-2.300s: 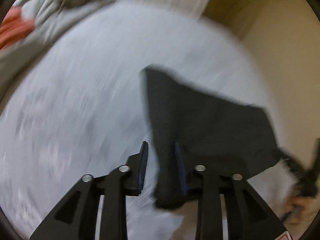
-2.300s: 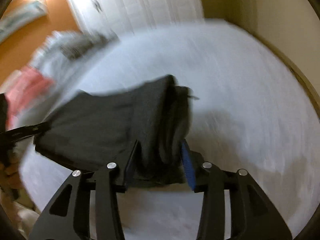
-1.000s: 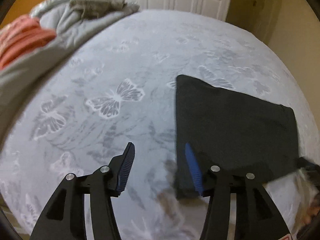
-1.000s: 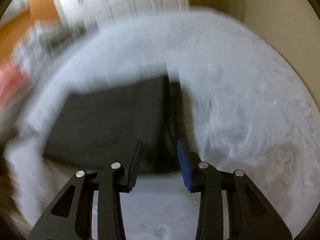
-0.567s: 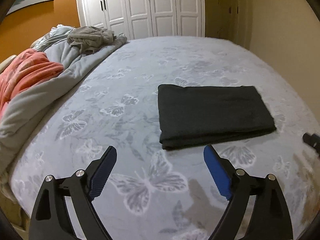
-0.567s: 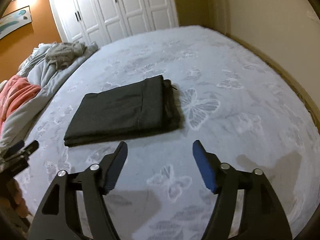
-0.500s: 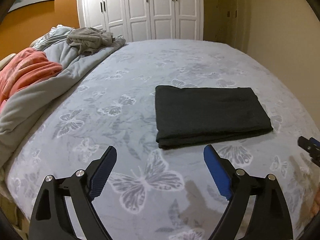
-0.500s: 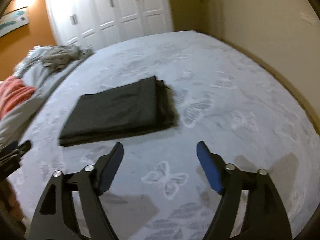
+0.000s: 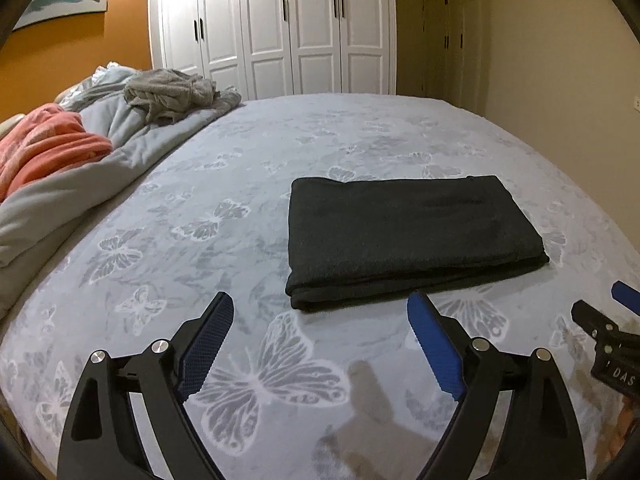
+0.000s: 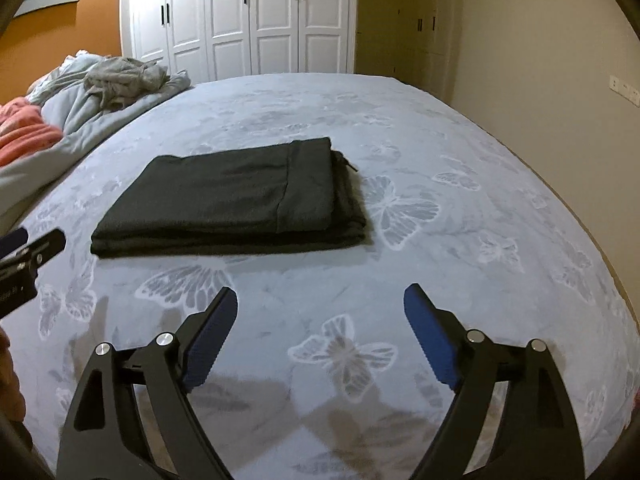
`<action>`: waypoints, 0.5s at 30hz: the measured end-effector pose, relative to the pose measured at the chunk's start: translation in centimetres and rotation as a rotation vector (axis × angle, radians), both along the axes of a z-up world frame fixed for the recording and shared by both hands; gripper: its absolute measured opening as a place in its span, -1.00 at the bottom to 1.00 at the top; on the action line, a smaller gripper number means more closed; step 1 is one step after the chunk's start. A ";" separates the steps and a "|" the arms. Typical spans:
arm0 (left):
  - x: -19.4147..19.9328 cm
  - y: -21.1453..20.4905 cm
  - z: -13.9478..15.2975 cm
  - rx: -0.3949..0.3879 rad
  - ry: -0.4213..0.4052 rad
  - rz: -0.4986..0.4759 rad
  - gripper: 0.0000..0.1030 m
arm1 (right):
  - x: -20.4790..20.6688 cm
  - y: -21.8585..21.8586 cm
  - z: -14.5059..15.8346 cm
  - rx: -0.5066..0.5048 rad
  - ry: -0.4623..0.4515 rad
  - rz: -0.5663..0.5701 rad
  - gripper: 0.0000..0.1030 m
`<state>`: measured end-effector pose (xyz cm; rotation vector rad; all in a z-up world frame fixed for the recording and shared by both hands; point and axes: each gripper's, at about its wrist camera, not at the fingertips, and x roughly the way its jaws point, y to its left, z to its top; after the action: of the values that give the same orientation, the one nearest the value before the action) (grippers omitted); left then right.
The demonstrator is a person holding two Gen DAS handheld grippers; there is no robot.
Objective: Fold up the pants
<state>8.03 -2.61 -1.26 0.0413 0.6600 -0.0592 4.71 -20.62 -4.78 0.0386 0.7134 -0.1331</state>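
Note:
The dark grey pants (image 9: 408, 236) lie folded into a flat rectangle on the butterfly-print bed sheet (image 9: 248, 376). My left gripper (image 9: 320, 320) hovers just short of the bundle's near left corner, open, nothing between its blue pads. In the right wrist view the same pants (image 10: 236, 200) rest ahead and to the left of my right gripper (image 10: 320, 308), whose jaws are still opening over bare sheet (image 10: 460, 240). Each gripper's tip shows in the other's view, the right gripper (image 9: 608, 320) at the right edge and the left gripper (image 10: 28, 248) at the left edge.
A rumpled grey duvet (image 9: 100, 168) with a coral blanket (image 9: 44, 144) and a grey garment (image 9: 168, 92) is heaped along the bed's left side. White wardrobe doors (image 9: 276, 28) stand behind the bed. A beige wall (image 10: 540, 60) runs close along the right.
Both grippers let go of the pants, opened wide and drew back toward the near edge of the bed. The folded pants stay lying flat on the sheet.

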 end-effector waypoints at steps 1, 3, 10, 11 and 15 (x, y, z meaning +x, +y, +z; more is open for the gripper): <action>-0.1 -0.2 -0.1 0.013 -0.008 0.005 0.67 | -0.1 0.0 -0.3 0.001 -0.003 -0.003 0.62; -0.2 -0.6 -0.5 0.037 -0.027 0.008 0.67 | -0.3 0.0 -0.6 0.007 -0.008 -0.009 0.62; -0.5 -1.4 -2.3 0.056 -0.053 0.012 0.67 | -0.5 -0.5 -2.5 0.008 -0.022 -0.023 0.63; -0.6 -1.6 -2.5 0.054 -0.052 0.005 0.67 | -0.5 -0.5 -2.8 0.011 -0.017 -0.021 0.64; -0.8 -2.0 -3.6 0.051 -0.046 -0.008 0.67 | -0.4 -0.2 -4.0 0.007 0.006 -0.019 0.64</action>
<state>7.20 -4.66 -4.85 0.0941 0.6154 -0.0486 4.30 -20.84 -8.74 0.0514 0.7192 -0.1486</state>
